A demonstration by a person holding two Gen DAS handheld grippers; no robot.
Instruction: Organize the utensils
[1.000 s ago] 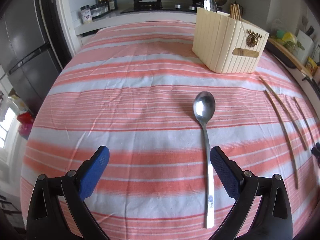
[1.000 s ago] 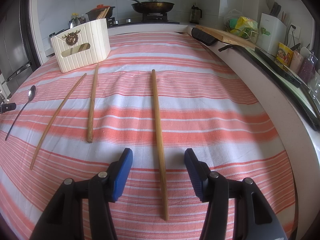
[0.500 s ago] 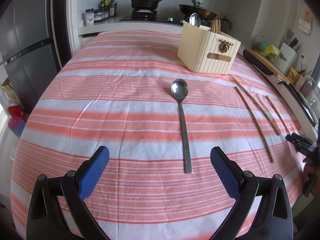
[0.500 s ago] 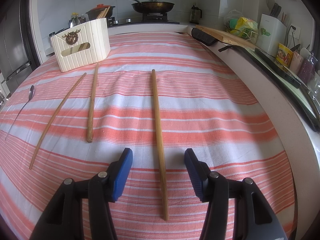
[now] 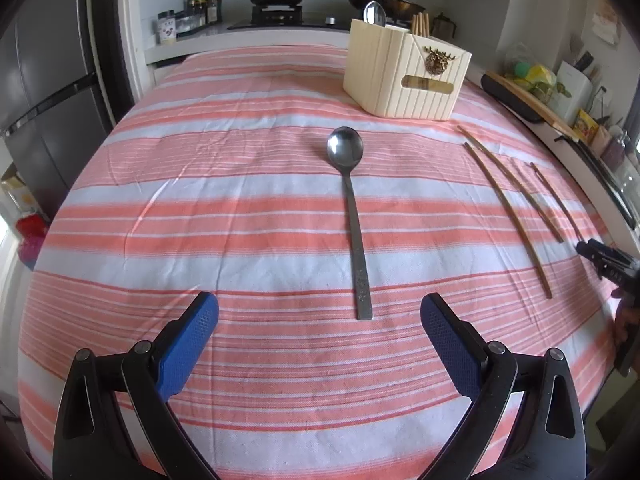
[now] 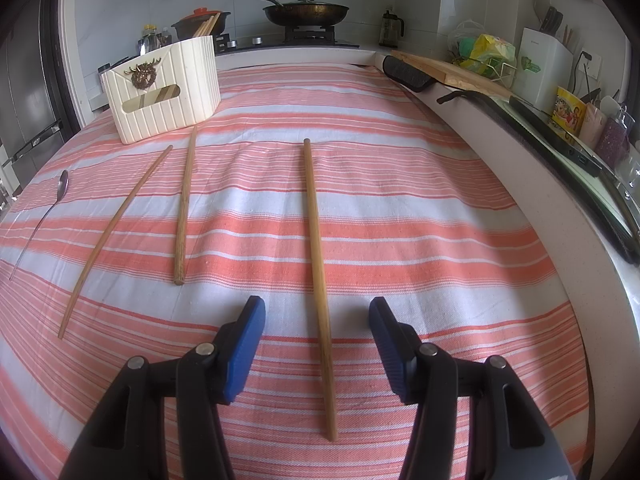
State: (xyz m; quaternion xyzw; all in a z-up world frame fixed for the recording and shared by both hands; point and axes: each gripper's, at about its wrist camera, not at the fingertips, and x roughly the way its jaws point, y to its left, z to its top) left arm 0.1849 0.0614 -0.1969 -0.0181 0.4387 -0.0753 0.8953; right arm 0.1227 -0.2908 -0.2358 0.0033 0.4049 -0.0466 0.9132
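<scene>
A metal spoon [image 5: 352, 216] lies on the striped cloth, bowl pointing away, handle end just ahead of my open, empty left gripper [image 5: 319, 312]. It also shows at the far left of the right wrist view [image 6: 44, 216]. Three wooden chopsticks lie to its right [image 5: 508, 212]. My right gripper [image 6: 317, 316] is open and straddles the nearest chopstick [image 6: 318, 280]; two more chopsticks [image 6: 184, 204] [image 6: 116, 236] lie to the left. A cream ribbed utensil holder [image 5: 404, 72] [image 6: 164, 84] stands at the back with a spoon and chopsticks in it.
The table [image 5: 160, 184] has a pink and white striped cloth. A stove with pots [image 6: 306, 10] is behind it. A counter [image 6: 520, 136] with a cutting board, bags and jars runs along the right. A fridge [image 5: 44, 92] stands at the left.
My left gripper has pulled back and swung so the spoon now lies centred ahead of it. The right gripper has not moved.
</scene>
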